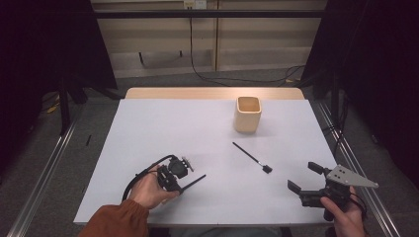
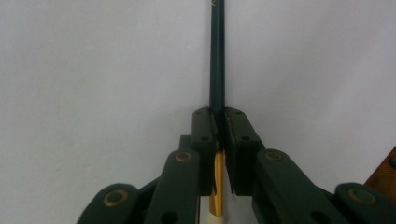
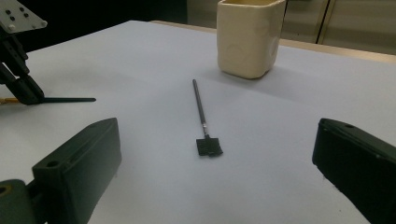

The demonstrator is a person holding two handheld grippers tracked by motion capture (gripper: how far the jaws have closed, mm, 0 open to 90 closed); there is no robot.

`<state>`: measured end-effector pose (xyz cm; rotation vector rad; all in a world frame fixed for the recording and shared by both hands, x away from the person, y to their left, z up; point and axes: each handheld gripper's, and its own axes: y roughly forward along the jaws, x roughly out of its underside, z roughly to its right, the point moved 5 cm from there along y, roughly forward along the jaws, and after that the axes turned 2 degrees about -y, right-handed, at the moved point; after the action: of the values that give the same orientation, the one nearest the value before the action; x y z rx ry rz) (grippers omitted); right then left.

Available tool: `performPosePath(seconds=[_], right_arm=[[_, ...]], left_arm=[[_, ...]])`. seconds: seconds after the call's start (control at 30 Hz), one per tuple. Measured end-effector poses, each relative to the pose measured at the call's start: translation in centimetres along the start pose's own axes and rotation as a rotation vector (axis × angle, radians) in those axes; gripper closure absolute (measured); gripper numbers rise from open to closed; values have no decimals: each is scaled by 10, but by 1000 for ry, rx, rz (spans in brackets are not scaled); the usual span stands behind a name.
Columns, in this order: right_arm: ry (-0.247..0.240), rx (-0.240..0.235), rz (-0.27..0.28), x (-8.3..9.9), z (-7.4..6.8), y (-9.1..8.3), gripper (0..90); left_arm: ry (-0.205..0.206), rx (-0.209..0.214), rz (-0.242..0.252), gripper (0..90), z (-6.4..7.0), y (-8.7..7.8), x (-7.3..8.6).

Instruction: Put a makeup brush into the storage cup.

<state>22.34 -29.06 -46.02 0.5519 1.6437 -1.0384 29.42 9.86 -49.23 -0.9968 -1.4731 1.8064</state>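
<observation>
Near left of the white table (image 1: 148,128): the left gripper (image 1: 179,185) is held low over the surface, its jaws pressed together on a thin dark brush (image 2: 217,70). The handle is pinched between the pads and projects beyond them toward the right; a gold ferrule is seen behind the jaws in the left gripper view.

Centre: a second black brush (image 1: 252,157) lies flat, apart from both grippers, head toward the near right. A cream cup (image 1: 247,114) stands upright beyond it.

Near right: the right gripper (image 1: 306,177) is held with jaws spread wide, empty, the flat brush lying ahead of them.
</observation>
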Motion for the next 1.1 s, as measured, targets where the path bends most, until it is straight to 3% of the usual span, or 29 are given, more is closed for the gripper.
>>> performPosePath(seconds=[0.53,0.67,0.93,1.1], right_arm=[[6,2,-2,0,0,1,7],[4,1,-2,0,0,1,7],[5,3,-3,0,0,1,7],[5,3,-2,0,0,1,7]], left_arm=[[-71,74,89,837,-7,-4,7],[-73,94,107,836,-8,-5,9],[-139,107,221,836,-16,-17,9],[-156,172,304,836,-19,-24,9]])
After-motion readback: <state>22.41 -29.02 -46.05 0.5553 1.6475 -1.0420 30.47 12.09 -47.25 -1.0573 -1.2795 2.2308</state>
